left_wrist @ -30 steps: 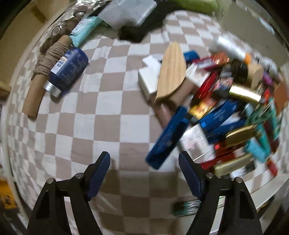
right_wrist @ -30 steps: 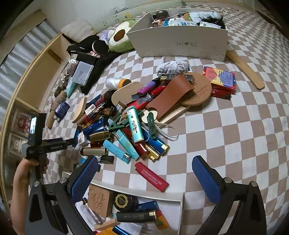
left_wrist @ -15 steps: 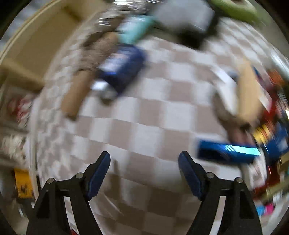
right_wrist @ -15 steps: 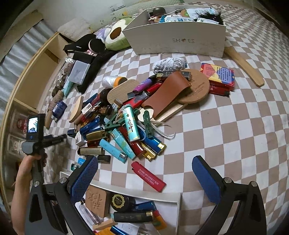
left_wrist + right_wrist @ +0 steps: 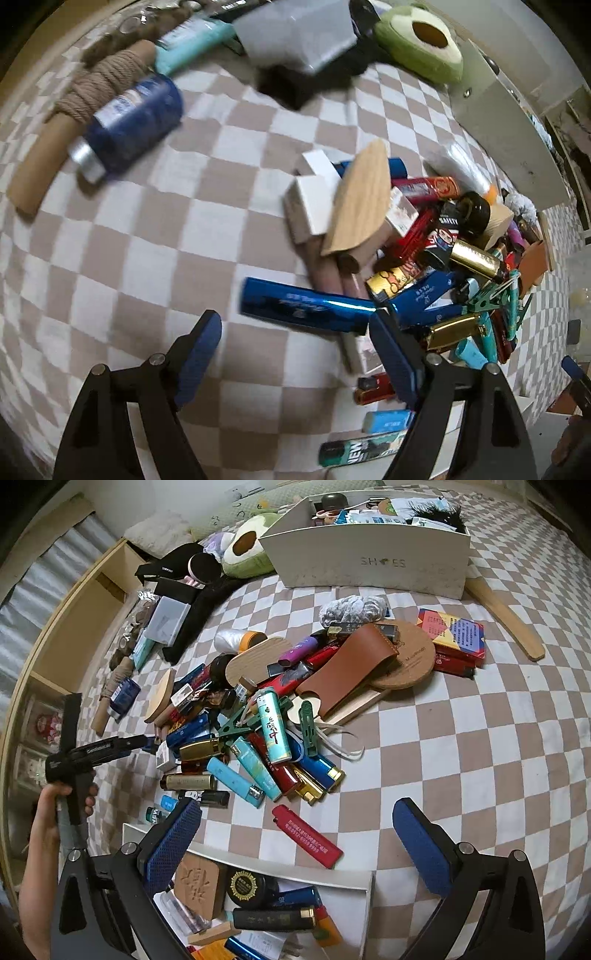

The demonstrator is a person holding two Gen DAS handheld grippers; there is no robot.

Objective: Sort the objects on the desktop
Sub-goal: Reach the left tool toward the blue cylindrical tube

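The pile of small things [image 5: 266, 720], mostly lighters, tubes and clips, lies heaped on the checked cloth [image 5: 480, 738] at the middle of the right wrist view. A shiny blue tube [image 5: 306, 306] sits at the pile's near edge in the left wrist view, just ahead of the left hand-held gripper [image 5: 295, 350], at about 12 o'clock from its fingertips. That gripper's jaws stand spread and have just been opening wider, with only bare cloth between them; its right finger overlaps the tube's end in the picture, and contact cannot be told. A wooden oval [image 5: 360, 199] leans on a white box [image 5: 310, 201] at 1 o'clock from it. A dark blue can [image 5: 129, 122] lies beside a cardboard roll wound with cord [image 5: 74, 122] at 10 o'clock, well apart from the pile.

The right hand-held gripper [image 5: 295, 849] hangs spread and empty over a white tray [image 5: 351, 878] holding a few sorted items, with a red lighter [image 5: 306, 836] between its fingers on the cloth. A white shoe box [image 5: 369, 565] stands at 12 o'clock beyond the pile. A hand [image 5: 70, 801] at 9 o'clock grips the left tool's handle.
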